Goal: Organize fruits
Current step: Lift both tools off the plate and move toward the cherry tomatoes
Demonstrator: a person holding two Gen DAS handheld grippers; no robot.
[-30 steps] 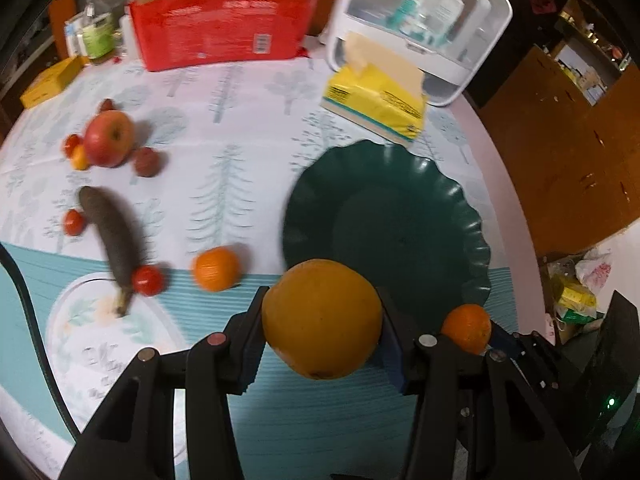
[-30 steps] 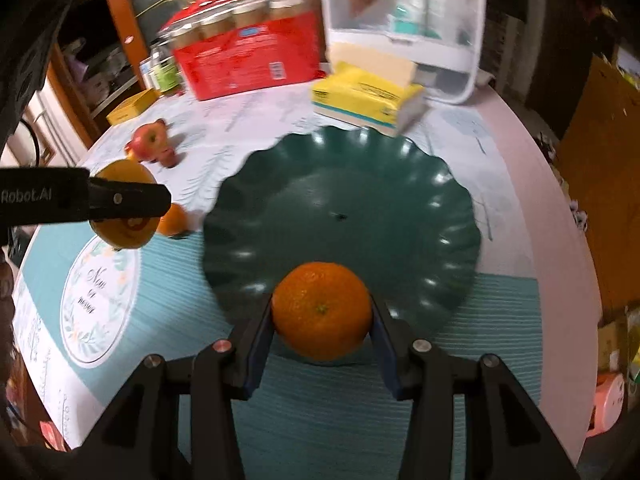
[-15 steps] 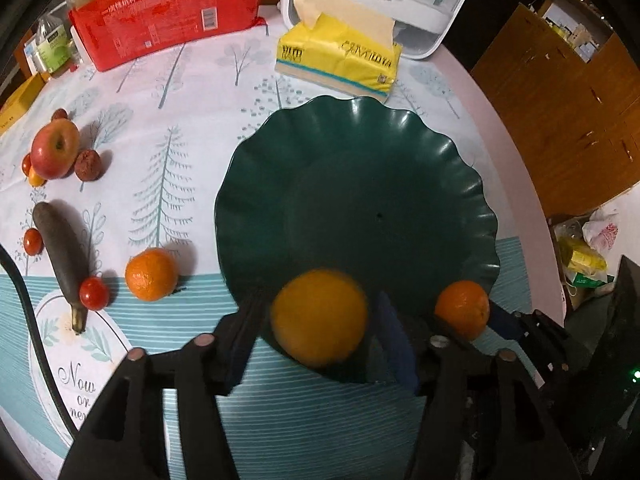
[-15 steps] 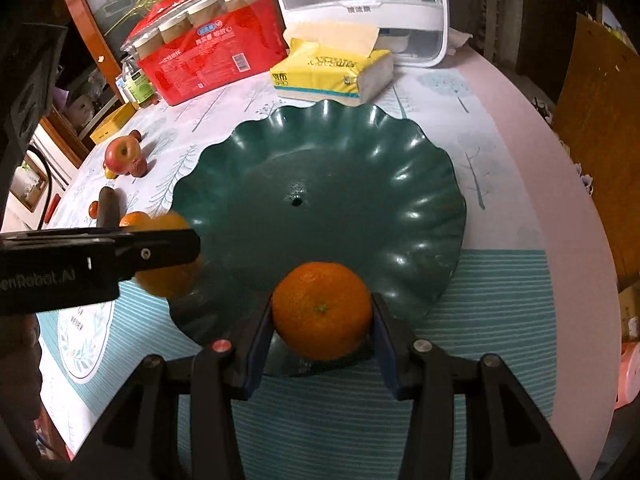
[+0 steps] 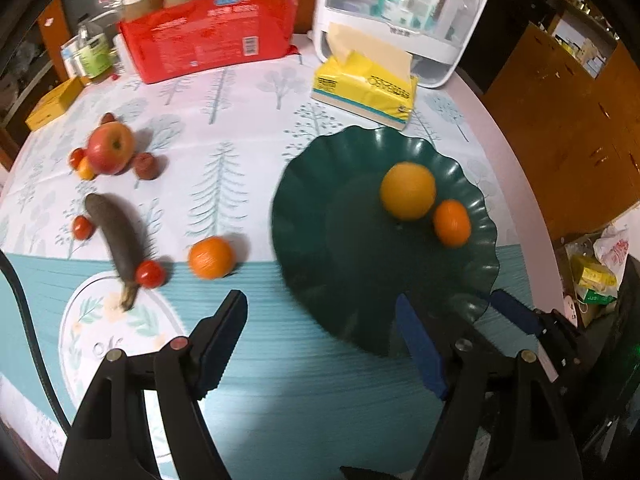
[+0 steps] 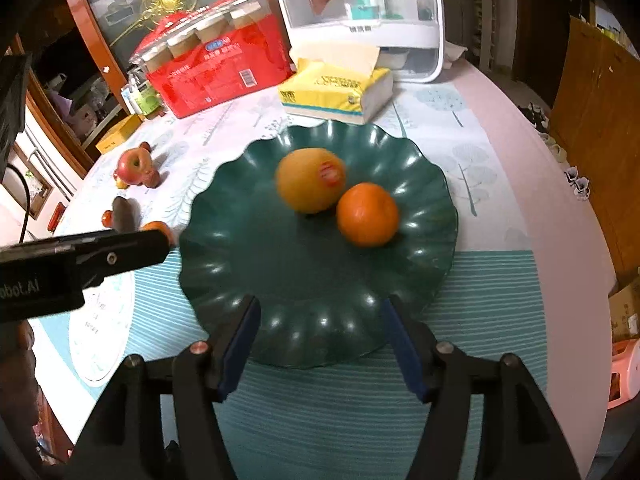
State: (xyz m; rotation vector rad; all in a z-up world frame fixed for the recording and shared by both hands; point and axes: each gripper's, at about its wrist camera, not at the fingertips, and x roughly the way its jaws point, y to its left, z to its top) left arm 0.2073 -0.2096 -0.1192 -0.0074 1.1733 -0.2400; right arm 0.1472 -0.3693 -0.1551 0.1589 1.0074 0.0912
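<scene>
**Two fruits on the plate, both grippers wide apart**

Your left gripper [image 5: 320, 340] is spread wide with nothing between its fingers, hovering over the teal mat at the near-left rim of the green plate [image 5: 320, 248]. Your right gripper [image 6: 320, 340] is spread too, empty, at the plate's near edge. On the plate sit the big yellow-orange fruit [image 6: 310, 180] with its red sticker and the smaller orange [image 6: 367, 215], touching side by side toward the far right. Off the plate, to its left, another small orange [image 5: 211, 257] lies on the cloth near the rim. Further left you've got the dark banana [image 5: 116, 240] with a cherry tomato [image 5: 150, 274] against its lower end. The red apple [image 5: 110, 147] sits beyond, ringed by small fruits. The yellow tissue pack [image 5: 364, 92] lies just behind the plate.
</scene>
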